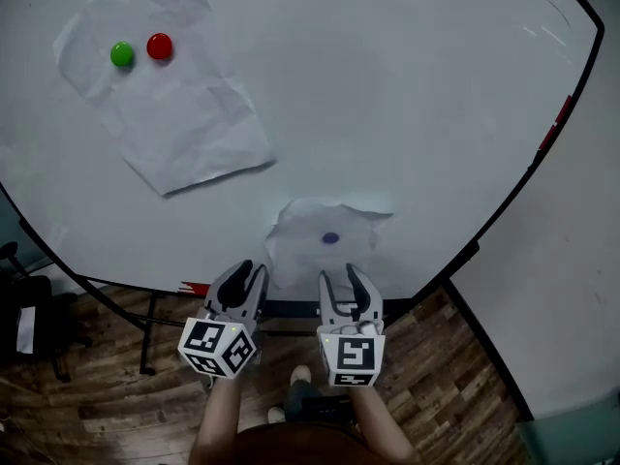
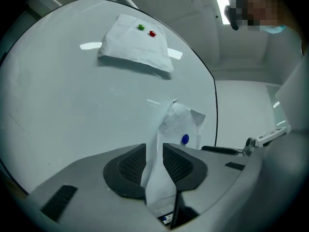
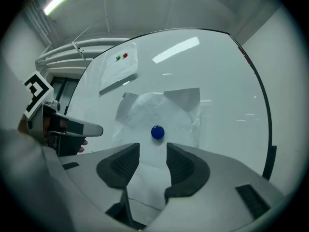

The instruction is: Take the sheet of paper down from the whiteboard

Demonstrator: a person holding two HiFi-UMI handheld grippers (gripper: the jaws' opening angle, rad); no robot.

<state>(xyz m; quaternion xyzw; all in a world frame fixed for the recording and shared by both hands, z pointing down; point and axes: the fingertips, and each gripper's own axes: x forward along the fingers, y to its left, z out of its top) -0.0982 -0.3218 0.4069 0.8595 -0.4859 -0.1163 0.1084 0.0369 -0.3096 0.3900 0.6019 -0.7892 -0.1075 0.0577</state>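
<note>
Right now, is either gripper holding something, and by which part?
The left gripper pinches the crumpled sheet of paper by its lower edge, below the blue magnet. The right gripper is open and grips nothing.

No words, numbers or brand names can be read anywhere in these views. The only printed signs are the black-and-white square patterns on the left marker cube (image 1: pixel 219 347) of the left gripper (image 1: pixel 244 277) and on the right marker cube (image 1: pixel 350 357) of the right gripper (image 1: pixel 344 279). A small label (image 2: pixel 166 219) low between the left gripper's fingers is too small to read.
</note>
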